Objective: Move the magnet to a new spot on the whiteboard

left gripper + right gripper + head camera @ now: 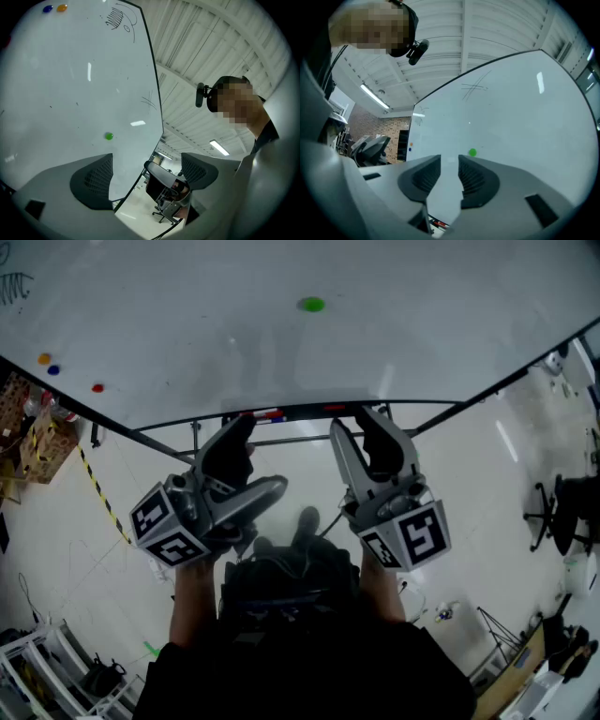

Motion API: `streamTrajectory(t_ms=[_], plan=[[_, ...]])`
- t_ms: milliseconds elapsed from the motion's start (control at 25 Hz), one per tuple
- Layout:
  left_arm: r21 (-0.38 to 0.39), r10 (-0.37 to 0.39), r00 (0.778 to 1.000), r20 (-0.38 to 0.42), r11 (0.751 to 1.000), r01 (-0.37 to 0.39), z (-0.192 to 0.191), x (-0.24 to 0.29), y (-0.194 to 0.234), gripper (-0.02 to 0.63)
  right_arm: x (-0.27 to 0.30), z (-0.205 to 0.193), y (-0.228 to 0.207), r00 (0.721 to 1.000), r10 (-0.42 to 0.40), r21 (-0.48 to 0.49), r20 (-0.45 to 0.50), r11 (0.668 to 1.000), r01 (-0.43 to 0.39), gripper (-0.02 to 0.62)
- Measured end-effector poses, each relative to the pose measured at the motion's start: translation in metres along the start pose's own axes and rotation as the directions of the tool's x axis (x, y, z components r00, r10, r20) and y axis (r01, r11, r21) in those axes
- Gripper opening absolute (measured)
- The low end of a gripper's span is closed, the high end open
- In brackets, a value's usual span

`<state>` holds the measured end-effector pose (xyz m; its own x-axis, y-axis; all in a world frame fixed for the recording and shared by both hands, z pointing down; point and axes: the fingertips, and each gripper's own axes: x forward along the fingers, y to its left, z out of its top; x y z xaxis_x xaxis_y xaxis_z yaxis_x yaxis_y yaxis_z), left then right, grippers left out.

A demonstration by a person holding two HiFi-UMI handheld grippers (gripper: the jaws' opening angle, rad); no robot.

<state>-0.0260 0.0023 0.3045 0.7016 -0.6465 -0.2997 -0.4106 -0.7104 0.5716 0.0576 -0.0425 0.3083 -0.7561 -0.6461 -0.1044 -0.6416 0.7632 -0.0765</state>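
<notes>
Facing a large whiteboard (pixel 422 324), two hand-held grippers are raised side by side just in front of its bottom edge. The left gripper (pixel 239 437) is held with its jaws spread wide and nothing between them. The right gripper (pixel 359 423) is held with its jaws a narrow gap apart, also with nothing between them; only bare board is seen through the gap.

A green magnet (pixel 312 305) is stuck near the middle of the board, well above the bottom edge and well apart from both grippers, with only plain white board between it and them.

Near the lower left corner an orange magnet (pixel 44 359) and a blue magnet (pixel 53 370) are placed just beside each other, and a red magnet (pixel 97 387) is set close to the bottom edge. Dark scribbles (pixel 14 287) are drawn towards the left edge. A tray (pixel 300 412) with marker pens (pixel 272 414) runs along the bottom edge, directly ahead of the jaws. On the floor to the right, an office chair (pixel 562 512) is seen.
</notes>
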Motion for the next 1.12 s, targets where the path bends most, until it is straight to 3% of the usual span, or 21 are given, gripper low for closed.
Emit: streamTrajectory(t_ms=[400,720,1120], plan=[[0.023,0.021,1.0,0.008,1.0,-0.022,-0.01,0.057,0.012,0.446,0.004,0.004,-0.056,1.0,0.024,-0.022,-0.007,0.999,-0.025,0.132],[0.041,0.011,1.0,0.017,0.999,-0.012,-0.003,0.06,0.023,0.446,0.025,0.005,-0.066,1.0,0.029,-0.064,0.002,0.998,-0.029,0.132],[0.063,-0.081,0.997,0.001,0.995,0.081,0.042,0.033,0.059,0.446,0.083,-0.001,-0.051,0.995,-0.091,-0.169,-0.048,0.982,0.082,0.132]])
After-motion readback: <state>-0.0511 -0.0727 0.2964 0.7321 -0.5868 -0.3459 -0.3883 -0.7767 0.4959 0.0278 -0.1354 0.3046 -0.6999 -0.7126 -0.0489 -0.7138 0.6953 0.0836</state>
